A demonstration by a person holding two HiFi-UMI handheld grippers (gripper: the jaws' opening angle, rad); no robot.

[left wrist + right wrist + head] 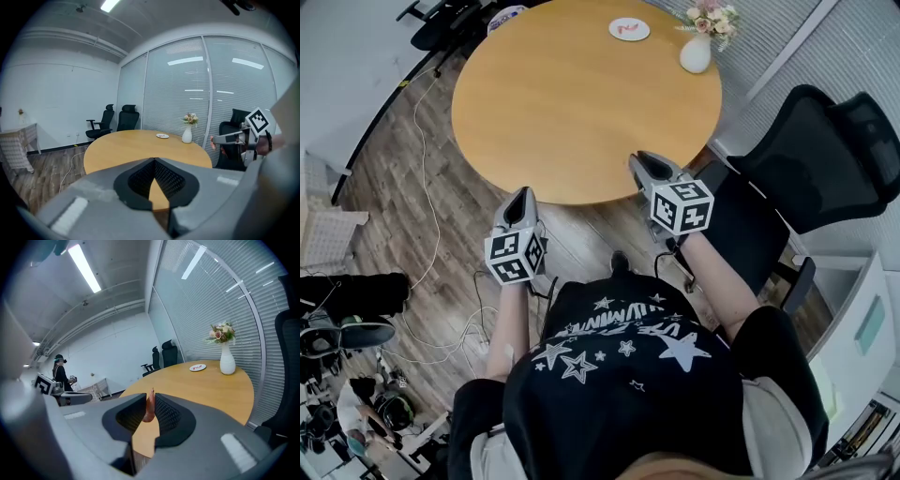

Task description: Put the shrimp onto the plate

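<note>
A small white plate (629, 29) with red items on it lies at the far side of the round wooden table (572, 112). It also shows far off as the plate (198, 367) in the right gripper view and the plate (162, 136) in the left gripper view. My right gripper (148, 405) is shut on an orange-pink shrimp (149, 408), which stands upright between the pads. This right gripper (639, 161) hovers over the table's near edge. My left gripper (521, 195) is short of the table, over the floor. Its jaws touch at the tips, so the left gripper (154, 162) is shut on nothing.
A white vase (695, 52) of flowers stands right of the plate. A black office chair (806, 159) is at the right, close to my right arm. Cables (431, 216) trail over the wooden floor at the left. A person (59, 369) stands far back in the room.
</note>
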